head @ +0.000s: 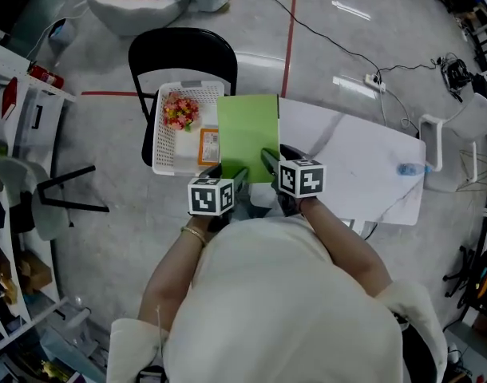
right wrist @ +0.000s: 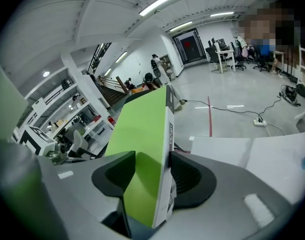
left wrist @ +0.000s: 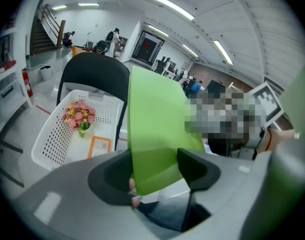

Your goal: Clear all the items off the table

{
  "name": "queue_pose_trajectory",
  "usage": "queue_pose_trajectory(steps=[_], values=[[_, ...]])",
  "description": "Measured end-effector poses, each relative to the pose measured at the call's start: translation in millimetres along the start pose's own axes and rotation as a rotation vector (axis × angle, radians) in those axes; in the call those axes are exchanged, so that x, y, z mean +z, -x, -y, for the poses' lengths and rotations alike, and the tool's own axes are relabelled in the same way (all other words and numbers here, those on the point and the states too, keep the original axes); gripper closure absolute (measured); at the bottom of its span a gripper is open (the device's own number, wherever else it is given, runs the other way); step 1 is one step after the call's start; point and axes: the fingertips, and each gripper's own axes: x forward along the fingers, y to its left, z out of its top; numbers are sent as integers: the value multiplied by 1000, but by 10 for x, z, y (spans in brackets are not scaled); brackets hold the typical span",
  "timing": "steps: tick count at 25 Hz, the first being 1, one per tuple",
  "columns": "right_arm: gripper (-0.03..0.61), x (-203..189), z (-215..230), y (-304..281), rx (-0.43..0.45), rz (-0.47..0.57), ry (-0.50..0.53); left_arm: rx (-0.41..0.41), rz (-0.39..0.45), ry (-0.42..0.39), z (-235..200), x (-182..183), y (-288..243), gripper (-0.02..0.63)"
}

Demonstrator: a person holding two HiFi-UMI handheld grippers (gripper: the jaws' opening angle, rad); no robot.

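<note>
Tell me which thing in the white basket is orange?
The flat orange card; the only other thing in the basket is a bunch of pink flowers.

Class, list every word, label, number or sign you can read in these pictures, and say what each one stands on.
Green book, spine: dark print runs along it, too blurred to read.
Orange card in the white basket: print too small to read.
Marker cubes: black-and-white square patterns only, no words.
Nothing else can be read.
</note>
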Motion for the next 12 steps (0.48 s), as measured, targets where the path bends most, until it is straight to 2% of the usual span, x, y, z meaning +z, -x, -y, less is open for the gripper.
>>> queue_pose_trajectory(steps=[12], values=[[360,-59,-683,-534,110,-98,93,99,33,138,-678,-176,366,333]])
